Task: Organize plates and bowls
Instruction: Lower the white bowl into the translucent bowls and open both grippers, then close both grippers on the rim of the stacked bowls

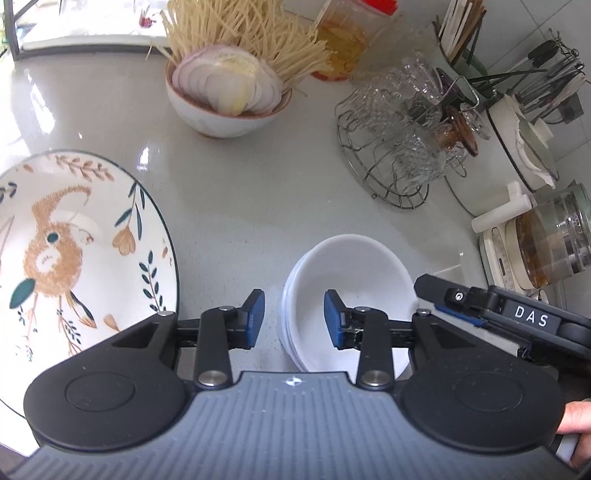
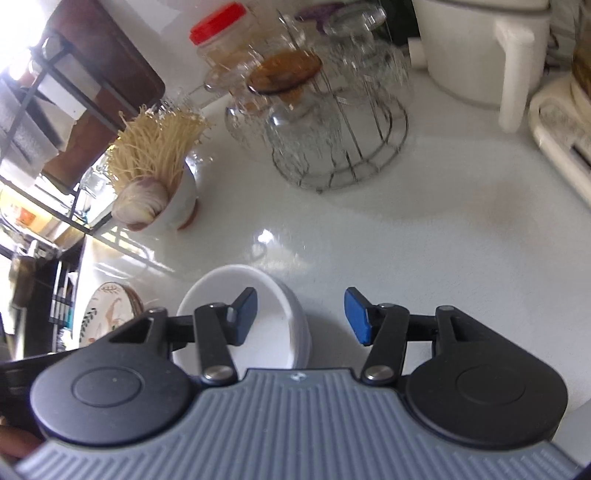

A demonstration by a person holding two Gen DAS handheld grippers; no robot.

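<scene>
I see the stacked plain white ceramic bowls (image 1: 347,295) nested on the grey worktop (image 1: 240,192). Both my left tool (image 1: 294,319) and right tool (image 2: 301,317) are released, straddling the rims. The round bird-painted plate (image 1: 74,258) remains unsorted, I judge.

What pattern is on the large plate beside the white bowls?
The plate is white with a tan bird and teal and tan leaf sprigs, dark-rimmed; it shows best in the left wrist view.

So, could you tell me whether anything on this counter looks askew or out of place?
The stack of white bowls is not nested squarely: rims on its left side are offset. Noodle strands bristle loosely out of the onion bowl. Nothing looks spilled or broken.
</scene>
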